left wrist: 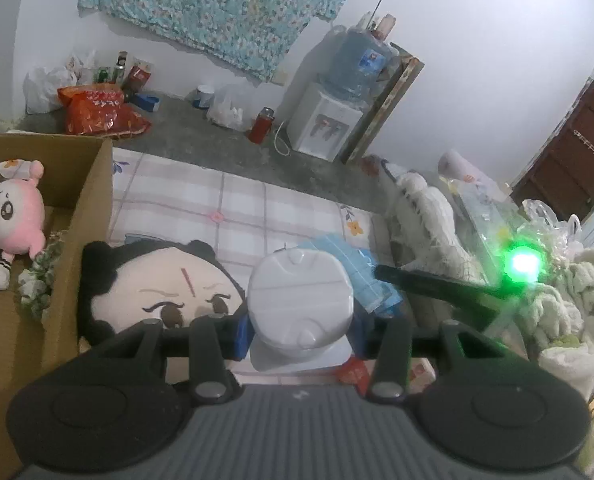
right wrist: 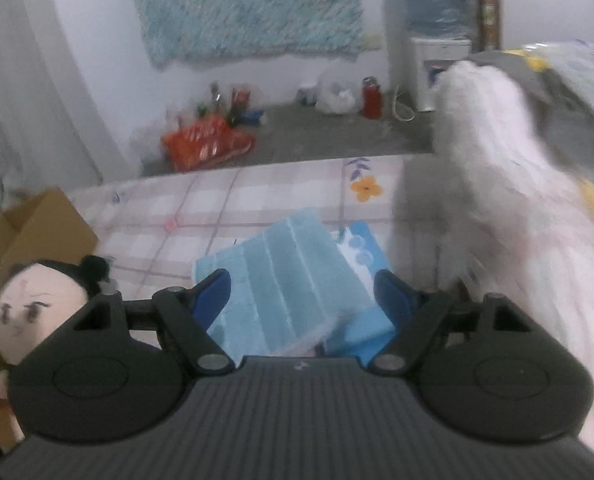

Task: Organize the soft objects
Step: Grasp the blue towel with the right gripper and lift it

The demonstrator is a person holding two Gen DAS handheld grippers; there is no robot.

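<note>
**White Pack Gripped, Blue Packs Straddled Over Checked Bed**

Left gripper (left wrist: 301,326) clamped partway on a white plastic pack (left wrist: 300,304), held above the bed (left wrist: 201,200), beside a black-haired plush doll (left wrist: 153,292). Right gripper (right wrist: 303,300) spread wide, jaws either side of light blue packs (right wrist: 293,280) lying on the bed; contact with the pads not discernible in the blur. To the left, an open cardboard box (left wrist: 93,208) holding a pink plush (left wrist: 11,216).

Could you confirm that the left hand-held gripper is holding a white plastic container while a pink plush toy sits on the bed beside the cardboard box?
Not quite: the left wrist view shows the pink plush toy inside the cardboard box. The left hand-held gripper does hold the white plastic container.
</note>
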